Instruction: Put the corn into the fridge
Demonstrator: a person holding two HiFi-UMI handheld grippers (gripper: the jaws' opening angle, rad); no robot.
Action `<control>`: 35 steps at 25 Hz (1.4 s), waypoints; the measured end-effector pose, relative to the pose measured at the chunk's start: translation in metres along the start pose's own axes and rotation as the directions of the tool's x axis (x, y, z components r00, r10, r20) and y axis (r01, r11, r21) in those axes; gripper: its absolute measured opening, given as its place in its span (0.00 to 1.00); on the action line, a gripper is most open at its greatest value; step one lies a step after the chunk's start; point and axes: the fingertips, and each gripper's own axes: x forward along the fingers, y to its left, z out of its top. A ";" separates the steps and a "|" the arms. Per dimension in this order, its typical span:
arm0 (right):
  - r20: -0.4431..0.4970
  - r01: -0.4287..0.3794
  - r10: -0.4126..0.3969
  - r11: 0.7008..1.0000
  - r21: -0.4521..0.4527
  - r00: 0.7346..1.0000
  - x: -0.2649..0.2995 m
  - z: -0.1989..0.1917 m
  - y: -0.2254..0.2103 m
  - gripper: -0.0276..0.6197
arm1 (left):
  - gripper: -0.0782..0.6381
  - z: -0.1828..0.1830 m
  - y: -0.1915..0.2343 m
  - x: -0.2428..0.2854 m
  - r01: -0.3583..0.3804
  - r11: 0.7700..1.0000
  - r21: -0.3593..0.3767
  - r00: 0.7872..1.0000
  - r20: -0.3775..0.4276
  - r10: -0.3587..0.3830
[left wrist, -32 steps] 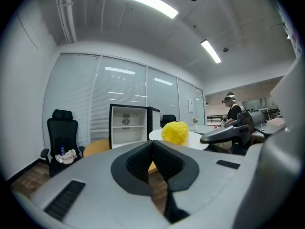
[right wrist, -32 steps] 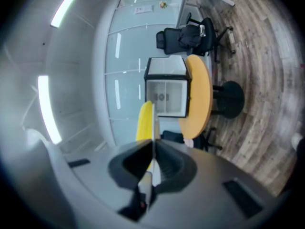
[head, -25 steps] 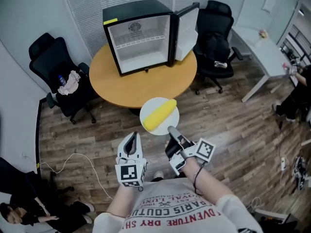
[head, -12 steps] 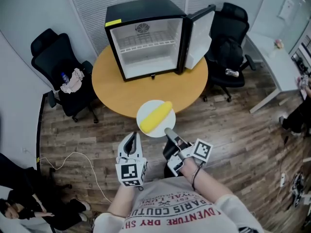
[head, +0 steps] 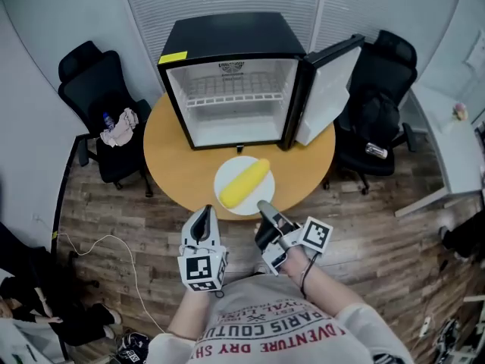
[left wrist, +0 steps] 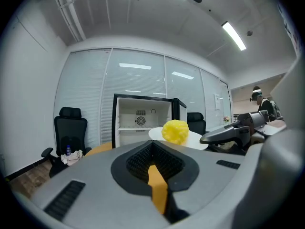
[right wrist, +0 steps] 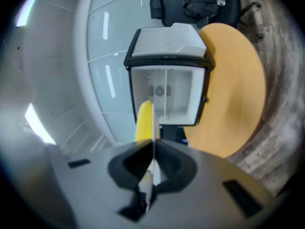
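A yellow corn cob [head: 245, 183] lies on a white plate [head: 265, 197]. My right gripper [head: 263, 205] is shut on the plate's near rim and holds it level over the front edge of the round wooden table [head: 170, 154]. The black mini fridge [head: 235, 89] stands on that table with its door [head: 327, 89] swung open to the right and its white inside bare. In the right gripper view the plate [right wrist: 153, 123] shows edge-on with the corn [right wrist: 144, 120] to its left. My left gripper [head: 203, 217] is shut and holds nothing, just left of the plate. The left gripper view shows the corn [left wrist: 175, 130] end-on.
Black office chairs stand at the left [head: 95, 89] and right [head: 383, 105] of the table; the left one holds a bottle and a cloth [head: 117, 125]. A white cable [head: 114, 249] lies on the wood floor. A white desk [head: 462, 150] is at the far right.
The table and fridge have come closer. The plate with the corn, earlier over the floor short of the table, now hangs over the table's front edge. Both grippers keep their hold.
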 end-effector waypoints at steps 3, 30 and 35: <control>-0.019 0.011 -0.011 1.000 -0.012 1.000 0.010 0.028 -0.004 0.10 | 0.15 0.001 -0.007 0.026 -0.021 1.000 -0.003 1.000 0.001 0.021; 0.110 0.025 -0.024 1.000 -0.011 0.994 0.197 0.134 -0.012 0.10 | 0.15 0.029 0.096 0.221 0.070 0.997 0.022 0.997 0.021 -0.071; 0.148 0.053 -0.052 0.999 0.001 0.988 0.225 0.146 -0.019 0.10 | 0.15 0.028 0.115 0.242 0.094 0.995 0.024 0.995 0.017 -0.095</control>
